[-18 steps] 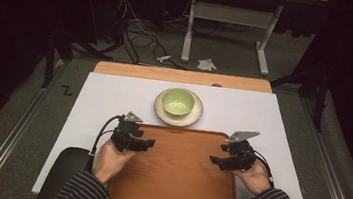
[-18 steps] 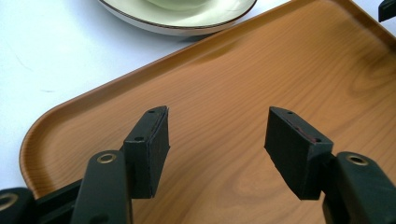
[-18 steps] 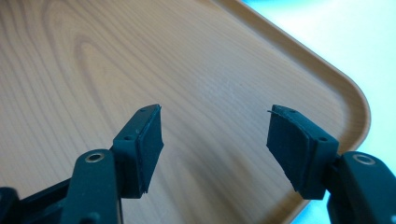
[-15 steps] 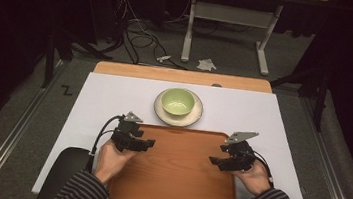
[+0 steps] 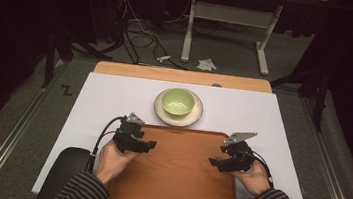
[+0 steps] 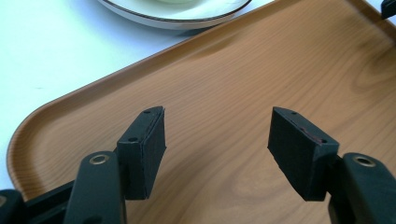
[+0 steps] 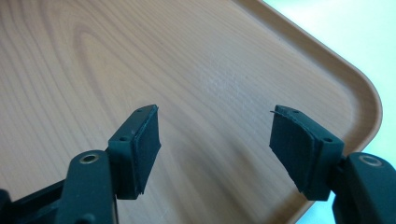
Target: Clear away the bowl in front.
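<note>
A wooden tray (image 5: 176, 175) lies at the near edge of the white table. Just beyond its far rim a pale green bowl (image 5: 178, 101) sits on a white plate (image 5: 161, 115) with a dark rim. My left gripper (image 5: 149, 145) hovers over the tray's left part, pointing right, jaws open and empty. In the left gripper view the gripper (image 6: 217, 140) stands wide apart over the tray (image 6: 224, 79), with the plate (image 6: 173, 16) at the top. My right gripper (image 5: 213, 161) is over the tray's right part, pointing left. Its jaws (image 7: 215, 137) are open above bare wood (image 7: 140, 60).
The white table top (image 5: 109, 97) extends left, right and behind the tray, with a bare wooden strip (image 5: 182, 76) at the far edge. A black chair arm (image 5: 63, 167) sits at the near left. Cables and a desk frame (image 5: 223, 24) lie on the floor beyond.
</note>
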`<act>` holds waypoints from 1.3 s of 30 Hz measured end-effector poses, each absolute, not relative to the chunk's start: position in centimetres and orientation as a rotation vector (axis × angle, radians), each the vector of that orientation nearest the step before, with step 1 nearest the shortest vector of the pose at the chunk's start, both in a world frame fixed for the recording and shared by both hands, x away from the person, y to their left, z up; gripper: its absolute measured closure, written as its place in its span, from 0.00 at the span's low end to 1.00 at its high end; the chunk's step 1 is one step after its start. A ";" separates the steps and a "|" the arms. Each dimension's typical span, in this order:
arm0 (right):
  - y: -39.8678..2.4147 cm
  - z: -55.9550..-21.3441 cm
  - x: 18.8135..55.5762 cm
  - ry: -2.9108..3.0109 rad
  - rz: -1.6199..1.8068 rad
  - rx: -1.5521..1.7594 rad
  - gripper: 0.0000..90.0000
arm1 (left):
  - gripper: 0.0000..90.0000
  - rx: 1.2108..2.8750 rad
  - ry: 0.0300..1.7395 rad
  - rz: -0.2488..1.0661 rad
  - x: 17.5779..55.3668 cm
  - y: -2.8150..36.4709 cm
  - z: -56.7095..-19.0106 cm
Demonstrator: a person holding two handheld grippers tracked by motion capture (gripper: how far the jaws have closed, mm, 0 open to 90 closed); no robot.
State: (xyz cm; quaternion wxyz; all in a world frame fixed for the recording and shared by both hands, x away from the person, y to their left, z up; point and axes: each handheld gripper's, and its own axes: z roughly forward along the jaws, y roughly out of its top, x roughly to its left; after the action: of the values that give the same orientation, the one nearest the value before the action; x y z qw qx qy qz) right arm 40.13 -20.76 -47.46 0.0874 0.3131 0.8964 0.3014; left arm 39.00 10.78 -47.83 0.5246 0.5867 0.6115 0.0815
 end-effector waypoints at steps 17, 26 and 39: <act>-20.9 -47.3 40.1 2.653 0.887 0.951 0.39 | 0.40 1.404 1.427 0.177 38.6 10.5 -47.0; -20.9 -47.3 40.1 2.662 0.887 0.950 0.40 | 0.42 1.418 1.443 0.198 38.7 10.2 -46.8; -20.6 -47.4 39.9 2.680 0.868 0.936 0.40 | 0.41 1.426 1.452 0.120 39.1 9.7 -46.5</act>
State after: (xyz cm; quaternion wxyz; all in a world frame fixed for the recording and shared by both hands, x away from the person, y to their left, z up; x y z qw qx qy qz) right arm 39.95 -20.61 -47.44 0.0863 0.3140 0.8995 0.2913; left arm 39.12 9.66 -46.53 0.5241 0.5956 0.6067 0.0499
